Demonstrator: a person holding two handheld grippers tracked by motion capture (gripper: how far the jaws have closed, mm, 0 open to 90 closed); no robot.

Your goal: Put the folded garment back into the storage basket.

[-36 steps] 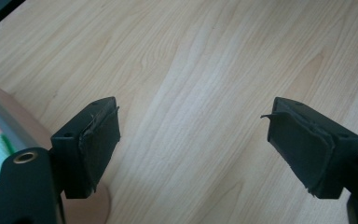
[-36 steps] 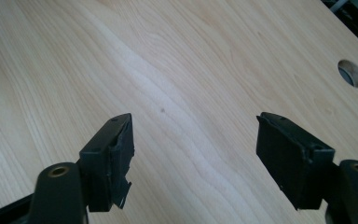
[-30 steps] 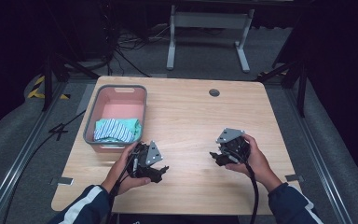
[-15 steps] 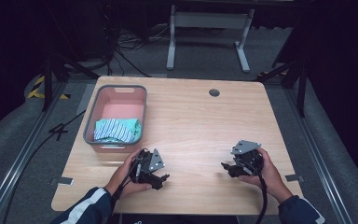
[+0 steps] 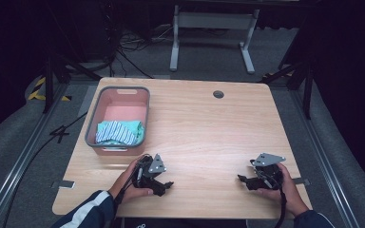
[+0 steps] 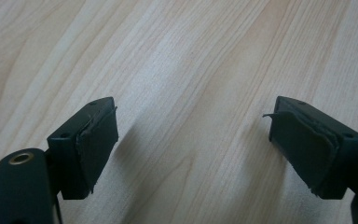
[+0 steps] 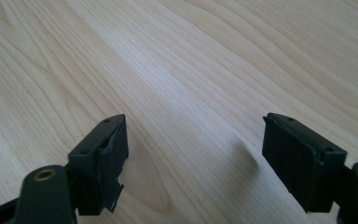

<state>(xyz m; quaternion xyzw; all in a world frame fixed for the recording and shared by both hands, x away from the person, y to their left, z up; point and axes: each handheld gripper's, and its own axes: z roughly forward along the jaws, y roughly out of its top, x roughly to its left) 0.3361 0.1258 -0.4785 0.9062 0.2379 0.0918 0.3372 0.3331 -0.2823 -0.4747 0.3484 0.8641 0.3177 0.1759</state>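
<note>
Folded cloths (image 5: pixel 120 132), striped and teal, are lying at the near end of a pink basin (image 5: pixel 95 124) by the table's (image 5: pixel 204 123) left edge. I am holding my left gripper (image 5: pixel 164 185) and right gripper (image 5: pixel 243 179) low over the near edge, well apart, both gaping wide with nothing between the jaws. Reaching from here, I am risking a jaw catching the basin's rim and shoving it toward the left edge. Compared with a second ago, both grippers are sitting nearer the table's near edge, the right one farther right.
</note>
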